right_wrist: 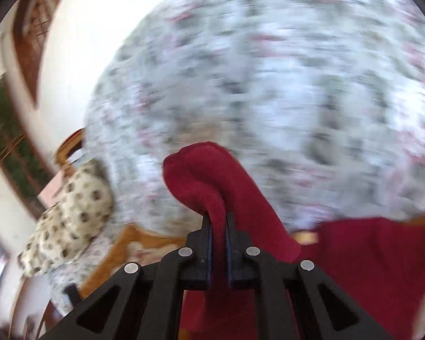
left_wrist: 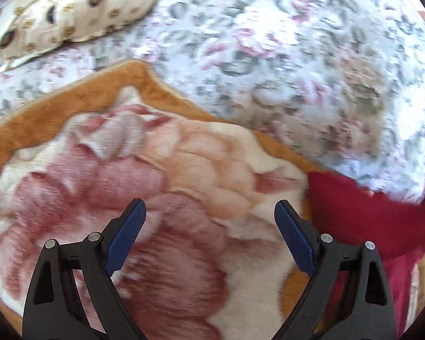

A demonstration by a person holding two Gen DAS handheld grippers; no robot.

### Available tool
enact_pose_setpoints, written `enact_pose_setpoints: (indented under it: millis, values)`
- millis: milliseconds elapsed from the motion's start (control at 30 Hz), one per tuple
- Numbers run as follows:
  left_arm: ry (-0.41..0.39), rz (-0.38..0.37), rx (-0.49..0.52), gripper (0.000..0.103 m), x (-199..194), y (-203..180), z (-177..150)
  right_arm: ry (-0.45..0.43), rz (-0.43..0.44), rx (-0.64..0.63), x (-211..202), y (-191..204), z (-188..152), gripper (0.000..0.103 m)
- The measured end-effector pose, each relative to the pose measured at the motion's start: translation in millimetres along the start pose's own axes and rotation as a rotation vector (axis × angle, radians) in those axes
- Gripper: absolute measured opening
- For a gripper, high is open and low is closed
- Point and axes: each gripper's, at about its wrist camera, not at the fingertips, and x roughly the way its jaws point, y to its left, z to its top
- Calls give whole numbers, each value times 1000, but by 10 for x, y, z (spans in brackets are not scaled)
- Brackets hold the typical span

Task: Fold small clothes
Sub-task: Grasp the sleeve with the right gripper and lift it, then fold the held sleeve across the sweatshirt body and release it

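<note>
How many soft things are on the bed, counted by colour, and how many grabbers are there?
Dark red fleece garment: 1
Orange-bordered plush blanket with pink flowers: 1
Cream pillow with dark dots: 1
Grey-and-pink floral bedspread: 1
Black grippers with blue-padded fingers: 2, the left gripper open, the right gripper shut on the garment
Total: 6

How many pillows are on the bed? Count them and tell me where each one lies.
1. The spotted cream pillow lies at the far left of the floral bedspread, beyond the plush blanket. Blur and the red garment may hide others.
</note>
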Motion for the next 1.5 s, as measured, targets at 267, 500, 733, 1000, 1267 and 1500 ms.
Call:
enact_pose_setpoints:
  millis: [267, 500, 733, 1000, 1267, 1500]
  values:
    - [10, -122, 163, 92, 11, -649, -204, 146, -219, 301, -4, -1741, -471, 12]
    - [32, -253, 325, 92, -51, -1113, -435, 61, -346, 220, -647, -1699, -484, 43]
    - [42, -266, 490, 92, -54, -1429, -677, 70, -358, 32, -729, -1380, -123, 43]
    - [26, -216, 517, 92, 72, -1472, -751, 427, -277, -149, 269, -1114, -374, 43]
    - [46, -209, 507, 92, 107, -1450, -776, 403, -287, -187, -240, -1209, -791, 43]
    - [59, -205, 501, 92, 152, -1432, -763, 460, -199, -426, 303, -879, -494, 43]
